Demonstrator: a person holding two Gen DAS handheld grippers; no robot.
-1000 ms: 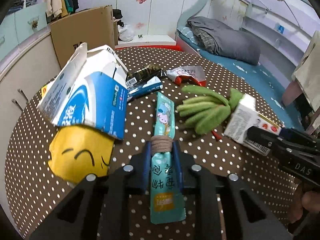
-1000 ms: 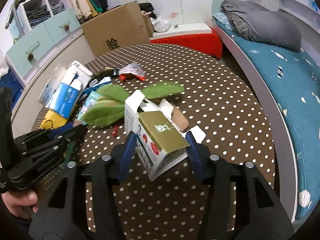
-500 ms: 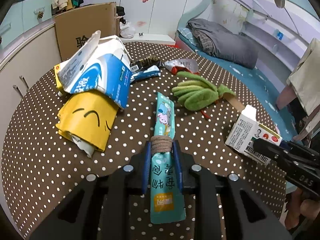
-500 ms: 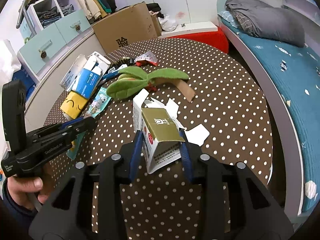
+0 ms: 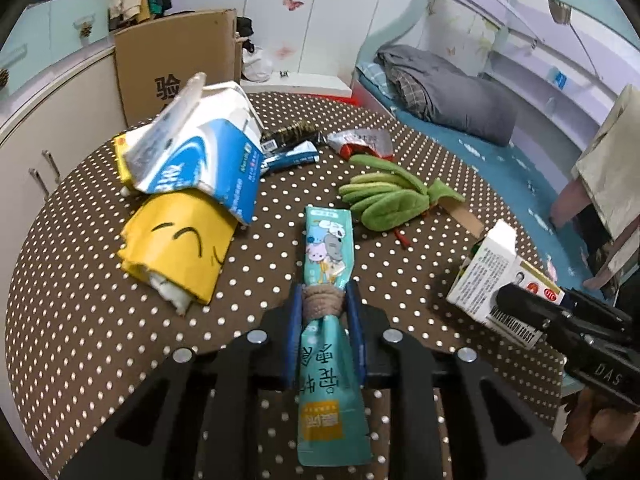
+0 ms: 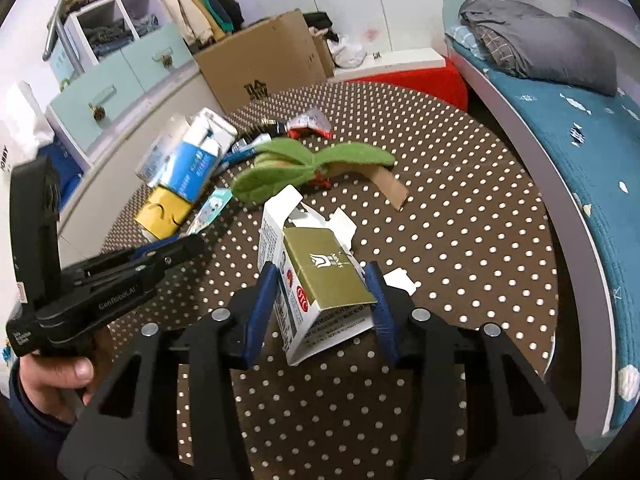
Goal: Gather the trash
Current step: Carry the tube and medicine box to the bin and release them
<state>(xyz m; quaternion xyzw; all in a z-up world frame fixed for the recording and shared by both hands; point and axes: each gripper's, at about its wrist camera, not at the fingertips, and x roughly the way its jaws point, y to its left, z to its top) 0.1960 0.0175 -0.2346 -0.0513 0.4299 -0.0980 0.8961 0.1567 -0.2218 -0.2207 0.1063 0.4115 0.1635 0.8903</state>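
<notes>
Brown and dotted white, the round surface point(image 5: 80, 320) fills the middle of this small bedroom, with a bed along one side and a cardboard box against the cupboards behind it. Both hands are loaded. The left tongs point(image 5: 325, 312) pinch a teal snack sachet point(image 5: 326, 280) at its waist, where a band is wrapped round it. The right tongs point(image 6: 322, 292) are closed on a torn medicine carton point(image 6: 316, 280) with a gold top, lifted clear of the surface.

So two pieces are in hand, but I see no bin or bag in either view, so nothing looks binned yet. Plenty is left around the green plush leaf toy point(image 5: 384, 200): beyond it a red-and-silver wrapper point(image 5: 360, 142) and a couple of dark sachets point(image 5: 290, 146), to its far side a crushed blue-and-white box point(image 5: 200, 152) lying over a yellow smiley packet point(image 5: 176, 248), and paper scraps point(image 6: 400, 282) just beside the carton.
</notes>
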